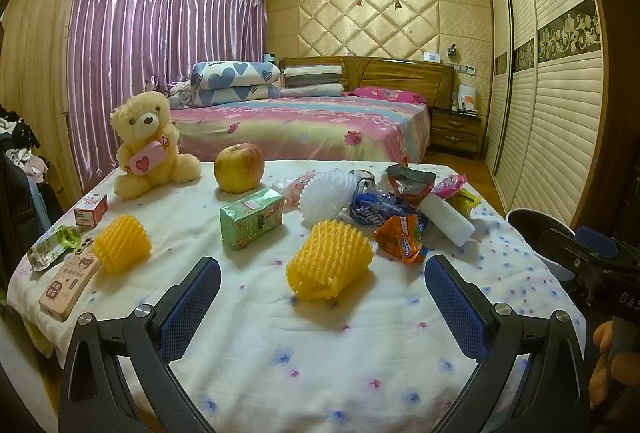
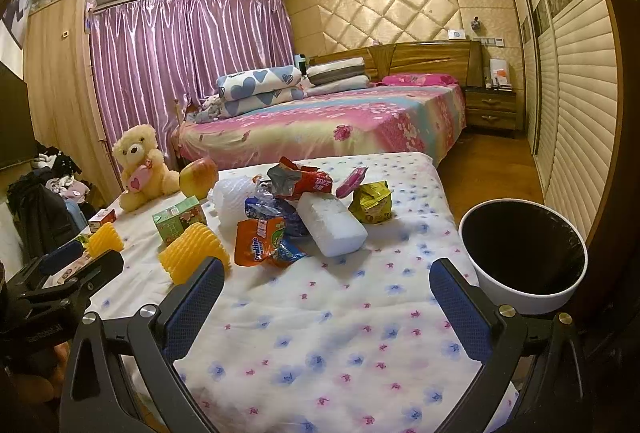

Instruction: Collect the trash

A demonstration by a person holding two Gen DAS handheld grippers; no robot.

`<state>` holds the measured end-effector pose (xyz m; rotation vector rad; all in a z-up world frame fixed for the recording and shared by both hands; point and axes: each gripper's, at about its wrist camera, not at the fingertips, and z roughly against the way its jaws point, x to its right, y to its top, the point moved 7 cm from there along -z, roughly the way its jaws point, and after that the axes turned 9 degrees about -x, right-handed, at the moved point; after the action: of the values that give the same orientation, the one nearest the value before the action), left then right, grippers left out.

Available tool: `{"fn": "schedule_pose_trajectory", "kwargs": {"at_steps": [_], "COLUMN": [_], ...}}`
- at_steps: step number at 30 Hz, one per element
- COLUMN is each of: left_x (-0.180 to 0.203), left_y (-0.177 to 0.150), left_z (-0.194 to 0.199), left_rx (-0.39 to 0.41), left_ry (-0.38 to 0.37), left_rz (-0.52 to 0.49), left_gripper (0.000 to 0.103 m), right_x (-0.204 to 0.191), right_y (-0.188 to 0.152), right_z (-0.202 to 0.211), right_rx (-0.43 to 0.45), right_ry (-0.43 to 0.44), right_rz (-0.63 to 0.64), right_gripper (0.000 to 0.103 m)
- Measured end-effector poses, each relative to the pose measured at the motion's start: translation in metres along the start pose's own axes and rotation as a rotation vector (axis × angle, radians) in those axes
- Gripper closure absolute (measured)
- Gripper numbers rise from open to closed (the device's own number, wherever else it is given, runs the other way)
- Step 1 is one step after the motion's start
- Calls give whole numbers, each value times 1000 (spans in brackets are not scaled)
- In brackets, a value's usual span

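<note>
Trash beyond open left hand-held gripper

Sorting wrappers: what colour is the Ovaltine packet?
Orange Ovaltine packet, clearest in the right wrist view.

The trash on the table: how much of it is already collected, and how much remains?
Nothing looks collected yet. The bin shows only its dark liner, as far as visible. Both the left gripper and the right gripper have open jaws holding nothing. Left on the table: the orange wrapper, white foam block, yellow foam net and other wrappers.
</note>
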<state>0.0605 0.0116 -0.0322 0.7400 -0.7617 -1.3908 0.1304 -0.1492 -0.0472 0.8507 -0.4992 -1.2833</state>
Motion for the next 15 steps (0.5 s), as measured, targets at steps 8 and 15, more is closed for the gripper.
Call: {"fn": "schedule_pose_trajectory", "kwargs": {"at_steps": [8,15], "left_x": [1,1], "left_y": [0,0], "left_z": [-3,-3], "left_rx": [-6,-8], "left_ry": [0,-1], "left_rz": [0,2], "left_gripper": [1,1], "right_x": [0,-2], "right_y": [0,-1], "right_z": [-1,0], "right_rx": [-2,-7], "right_ry": [2,9], "right_rz": [-1,-3], "right_gripper": [0,0]}}
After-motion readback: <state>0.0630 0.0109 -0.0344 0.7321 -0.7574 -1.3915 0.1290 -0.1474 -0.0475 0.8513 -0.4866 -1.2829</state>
